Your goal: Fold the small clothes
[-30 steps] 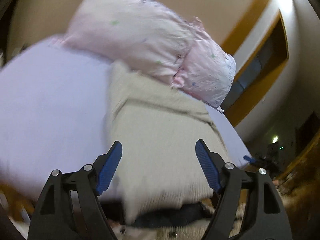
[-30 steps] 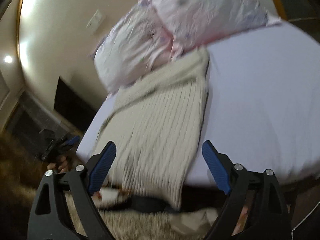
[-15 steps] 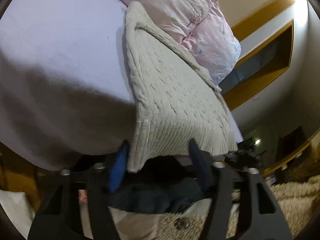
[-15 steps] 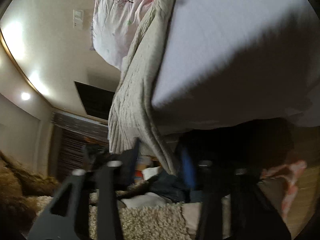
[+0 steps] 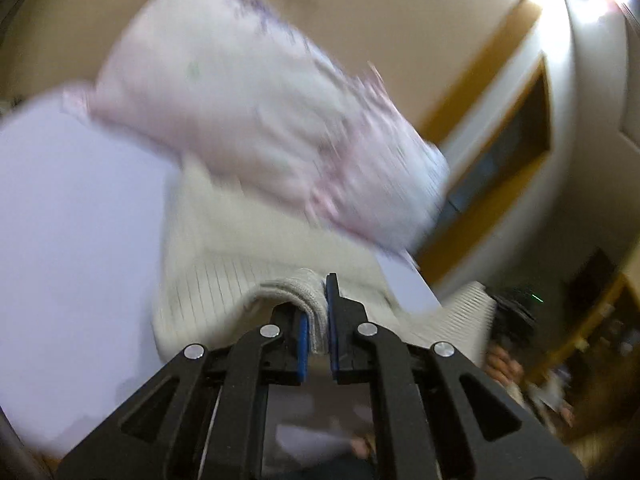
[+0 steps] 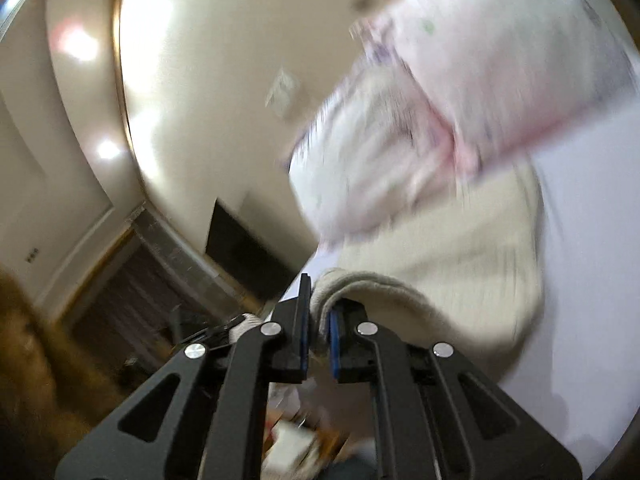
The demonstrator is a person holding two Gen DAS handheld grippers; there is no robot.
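Half a second ago your jaws were spread around the hanging hem; now both have closed on it and lifted it back over the bed. Your left gripper [image 5: 318, 320] has its blue pads squeezed narrow on a folded edge of the cream knit sweater [image 5: 224, 264], low in the centre of the left wrist frame. Your right gripper [image 6: 318, 320] does the same at lower centre of its own view, with the sweater [image 6: 452, 268] curling over the pads and spreading up and right. The rest of the knit lies on the lavender bed sheet [image 5: 72, 240], its far end touching the pink pillows [image 5: 240, 120] in the upper middle. Both views are motion-blurred, so finer folds are hard to read.
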